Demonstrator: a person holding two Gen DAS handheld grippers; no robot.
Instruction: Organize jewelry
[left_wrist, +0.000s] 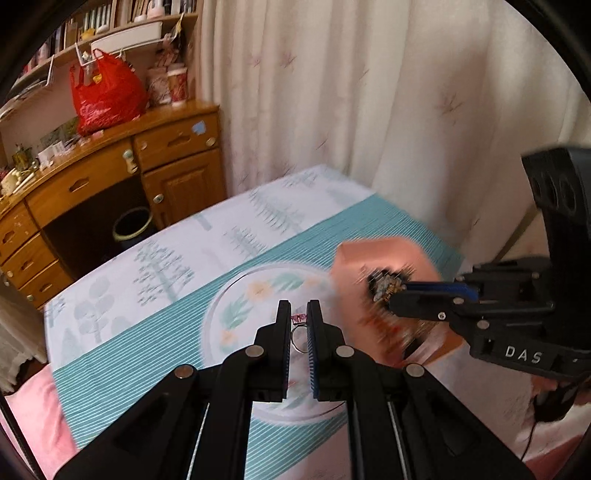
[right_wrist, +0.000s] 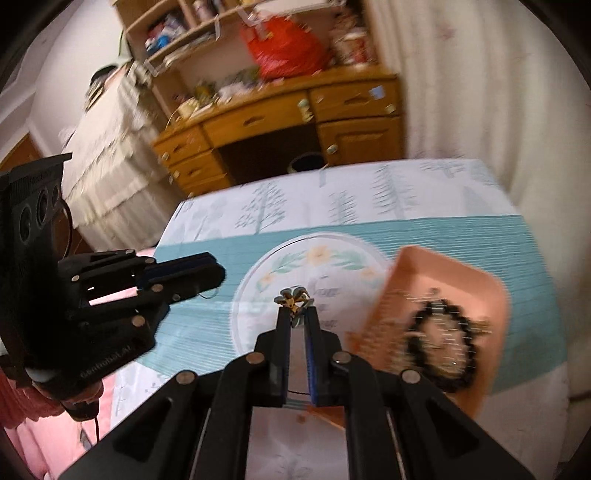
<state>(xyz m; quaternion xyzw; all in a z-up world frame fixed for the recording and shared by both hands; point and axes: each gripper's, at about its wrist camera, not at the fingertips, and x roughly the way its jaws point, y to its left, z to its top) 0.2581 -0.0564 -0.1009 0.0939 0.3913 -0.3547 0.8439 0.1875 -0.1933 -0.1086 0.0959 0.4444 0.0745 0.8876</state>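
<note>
A: What does the left gripper (left_wrist: 298, 314) hold?
B: A thin silver ring with a small pink top (left_wrist: 298, 328), pinched between its nearly closed fingers.
A: And the right gripper (right_wrist: 295, 314)?
B: Its fingers are clamped on a small gold-and-silver cluster ornament (right_wrist: 291, 298), which sticks out past the tips.
A: Where does the rest lie?
B: At four o'clock from the right gripper sits a salmon-pink rectangular plastic tray (right_wrist: 413, 266) holding a black beaded bracelet (right_wrist: 439, 343), blurred. The tray rests on a teal-striped cloth with a round floral print (right_wrist: 317, 258) covering the tabletop. At eleven o'clock, well apart, stands a wooden desk with drawers (right_wrist: 258, 122).
</note>
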